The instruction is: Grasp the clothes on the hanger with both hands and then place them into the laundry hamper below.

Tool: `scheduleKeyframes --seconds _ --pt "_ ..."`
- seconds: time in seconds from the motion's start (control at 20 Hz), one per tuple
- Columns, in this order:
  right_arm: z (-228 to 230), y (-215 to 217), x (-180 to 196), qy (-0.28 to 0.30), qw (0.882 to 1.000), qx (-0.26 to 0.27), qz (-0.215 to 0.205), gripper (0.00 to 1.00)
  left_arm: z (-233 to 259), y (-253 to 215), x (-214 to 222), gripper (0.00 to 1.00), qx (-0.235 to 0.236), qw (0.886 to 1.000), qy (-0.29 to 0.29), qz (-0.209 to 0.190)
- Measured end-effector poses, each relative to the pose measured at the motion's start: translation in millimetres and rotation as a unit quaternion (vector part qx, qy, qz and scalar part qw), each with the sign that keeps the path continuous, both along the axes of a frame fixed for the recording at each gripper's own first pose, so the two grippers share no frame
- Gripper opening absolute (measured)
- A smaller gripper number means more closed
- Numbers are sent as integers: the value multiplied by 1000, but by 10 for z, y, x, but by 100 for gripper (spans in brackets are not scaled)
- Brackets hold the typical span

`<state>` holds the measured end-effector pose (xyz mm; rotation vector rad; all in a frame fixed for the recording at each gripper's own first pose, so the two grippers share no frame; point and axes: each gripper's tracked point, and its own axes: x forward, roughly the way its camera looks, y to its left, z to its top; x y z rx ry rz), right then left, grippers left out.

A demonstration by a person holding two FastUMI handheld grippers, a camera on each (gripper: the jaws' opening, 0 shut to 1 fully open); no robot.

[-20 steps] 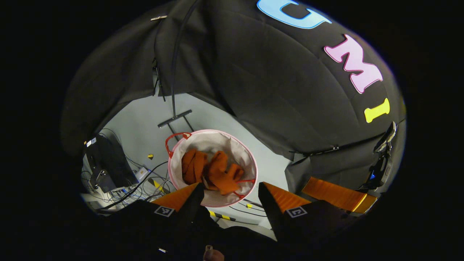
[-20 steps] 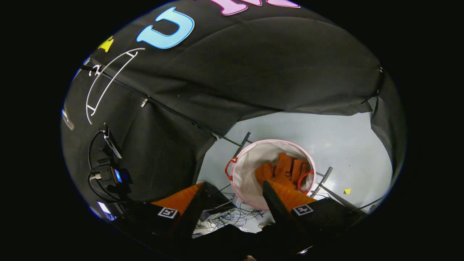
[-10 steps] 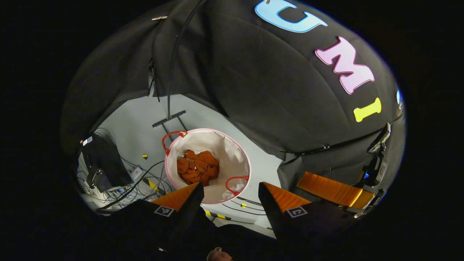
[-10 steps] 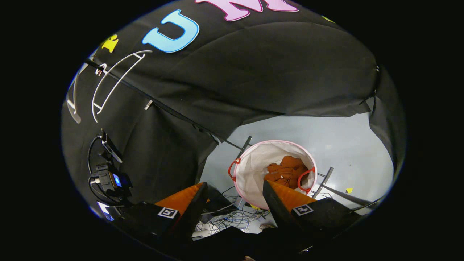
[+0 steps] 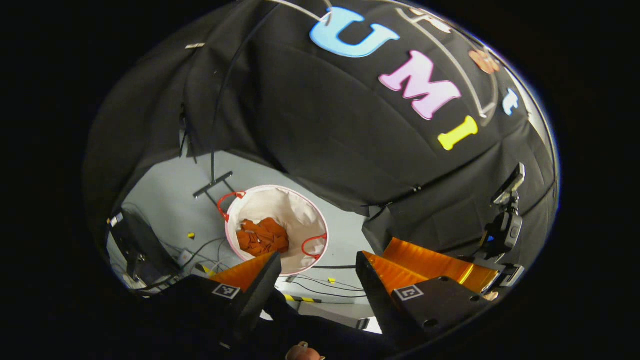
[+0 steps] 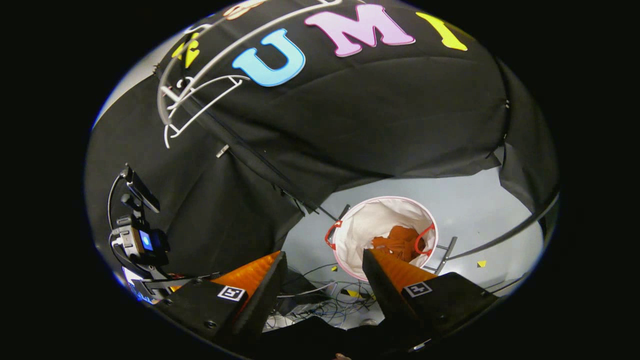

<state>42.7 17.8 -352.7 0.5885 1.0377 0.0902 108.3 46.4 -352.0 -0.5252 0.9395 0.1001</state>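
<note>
a: where are the clothes (image 5: 262, 236)?

b: bunched at the bottom of the laundry hamper (image 5: 295, 210), which stands on the grey floor (image 6: 450, 200). the white hanger (image 6: 200, 107) hangs bare on its rail.

a: and the grippers?

b: left gripper (image 5: 315, 272) and right gripper (image 6: 322, 270) are both spread wide, nothing between the fingers, well above the hamper.

a: so what could go wrong?

b: little, i'd judge. the hamper looks light; a low swing could tip it. smaller risk: snagging the loose cables (image 6: 325, 300) beside it.
</note>
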Motion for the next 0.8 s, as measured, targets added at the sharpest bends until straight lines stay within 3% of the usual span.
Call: scheduleKeyframes --seconds 0.4,0.45,0.65,0.75,0.8 --pt "839 146 -752 -81 995 -48 -47 99 1023 -134 -806 95 49 987 -127 -82" --pt "1022 335 -733 -104 992 -55 -47 99 1160 -152 -882 95 60 984 -140 -87" --pt "1894 159 -649 -230 965 -123 -36 99 1676 -253 -936 95 92 967 -213 -103" --pt "2180 -47 -656 -270 948 -164 -35 100 1967 -371 -885 99 103 956 -253 -112" --pt "2287 -147 -676 -283 941 -183 -33 98 2133 -436 -835 95 111 949 -273 -116"
